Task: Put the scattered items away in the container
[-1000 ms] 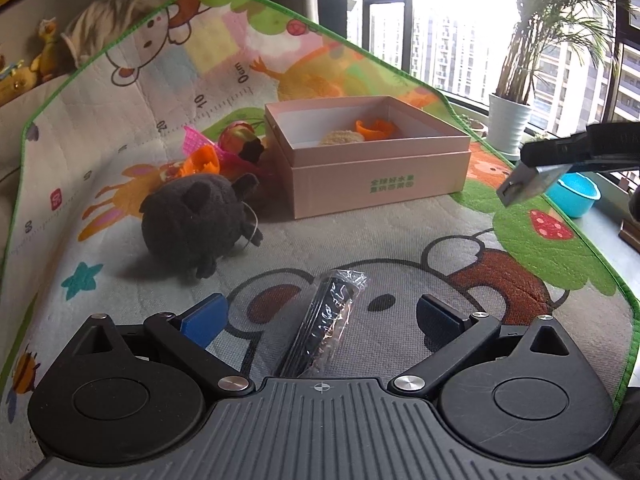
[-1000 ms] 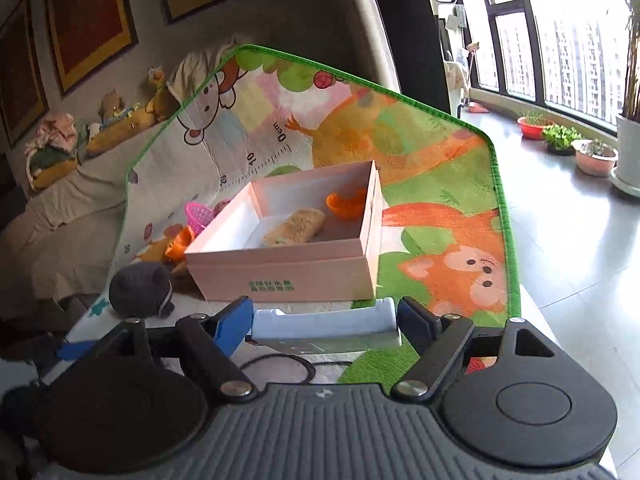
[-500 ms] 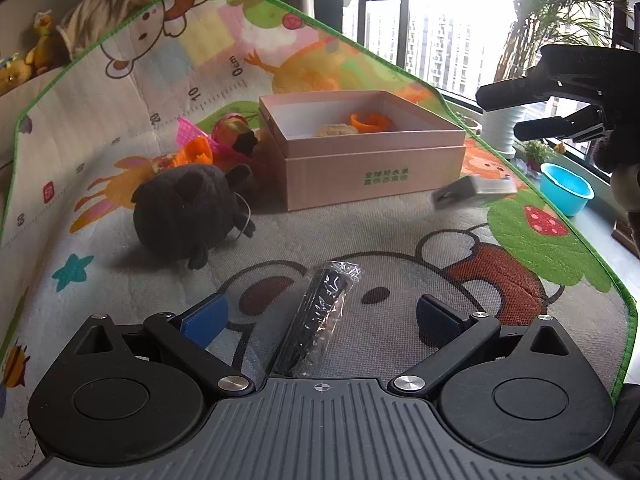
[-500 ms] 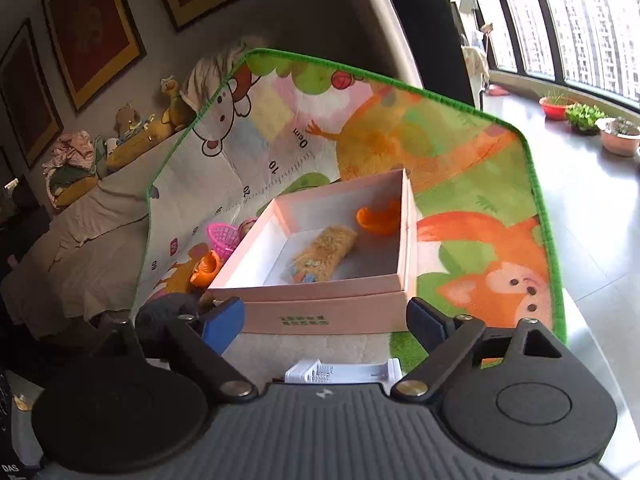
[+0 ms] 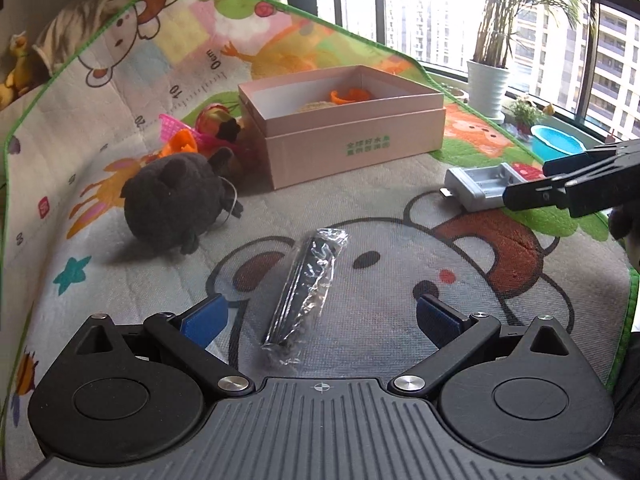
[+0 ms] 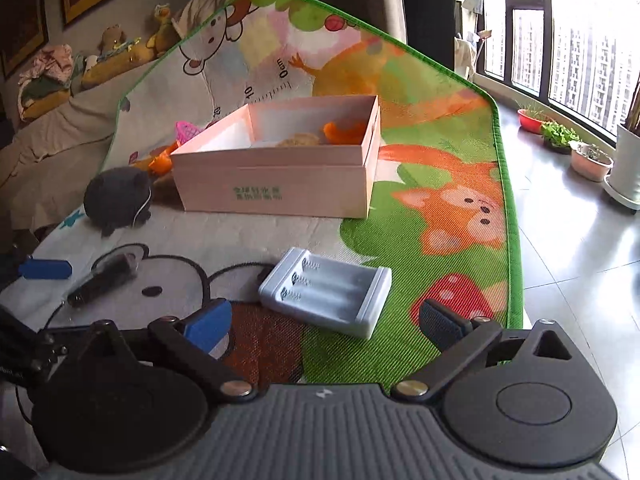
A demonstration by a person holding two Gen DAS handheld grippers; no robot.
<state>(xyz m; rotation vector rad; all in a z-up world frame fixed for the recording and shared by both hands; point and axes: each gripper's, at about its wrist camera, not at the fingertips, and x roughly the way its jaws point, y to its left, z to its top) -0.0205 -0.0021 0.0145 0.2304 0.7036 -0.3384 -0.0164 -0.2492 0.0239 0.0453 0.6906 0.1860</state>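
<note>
While the play mat (image 6: pixel 440 128) spreads over the whole working surface, the pink box (image 6: pixel 276 184) sits on its far middle, open at the top, with an orange piece (image 6: pixel 344 132) and a pale snack pack already inside. To the left of the box, touching or nearly touching its left wall, lies a heap of toys, and nearer than that heap stands the dark plush toy (image 5: pixel 176 200).

Nearer again, on the right part of the mat, the grey battery charger (image 6: pixel 326 292) lies flat with its open bays up, outside the box and on the near side of it. Its long axis runs from far left to near right in the right wrist view. It lies just ahead of the right gripper (image 6: pixel 324 326), whose jaws are opening and already stand wide, with the charger's near edge reaching in between the two fingers but neither pad touching it. In my judgement the right hand is the one placed to take the charger, and it would need to turn so that its pads meet the charger's long sides.

Smallest is the black wrapped stick (image 5: pixel 306 276), lying on the bear's face on the near middle of the mat. Its long axis points almost straight away from the left gripper (image 5: pixel 320 316), whose jaws stand apart with the stick's near end between them, untouched. That lie suits a straight closing of the left hand.
</note>
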